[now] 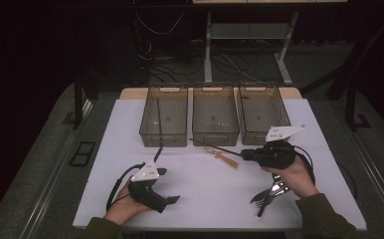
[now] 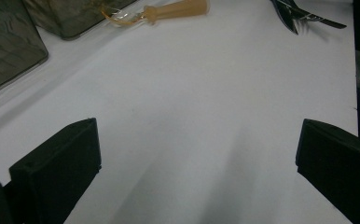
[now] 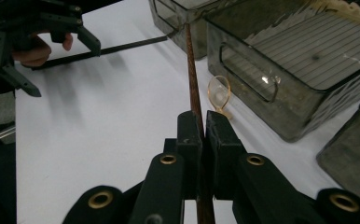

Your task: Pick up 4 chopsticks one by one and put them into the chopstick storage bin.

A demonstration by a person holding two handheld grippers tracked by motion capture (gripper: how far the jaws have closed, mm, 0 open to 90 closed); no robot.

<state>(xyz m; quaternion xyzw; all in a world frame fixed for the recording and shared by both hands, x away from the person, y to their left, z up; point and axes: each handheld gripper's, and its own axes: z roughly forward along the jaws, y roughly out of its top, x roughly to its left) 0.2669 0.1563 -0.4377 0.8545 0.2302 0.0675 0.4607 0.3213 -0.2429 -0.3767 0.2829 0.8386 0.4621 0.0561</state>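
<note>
Right gripper (image 3: 200,128): fingers clamped tight on a brown chopstick (image 3: 192,74), lifted off the desk (image 1: 205,189). Keep it level and aim its tip over a bin (image 1: 215,119). Left gripper (image 2: 197,154) gapes wide, empty, near the desk edge.

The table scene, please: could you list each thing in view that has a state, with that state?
Right gripper: shut on the brown chopstick.
Brown chopstick: held, pointing toward the bins.
Left gripper: open, nothing between its jaws.
Left bin: upright, one black stick inside.
Middle bin: upright, looks empty.
Right bin: upright, looks empty.
Black chopstick: lying flat on the table.
Forks: lying in a pile.
</note>
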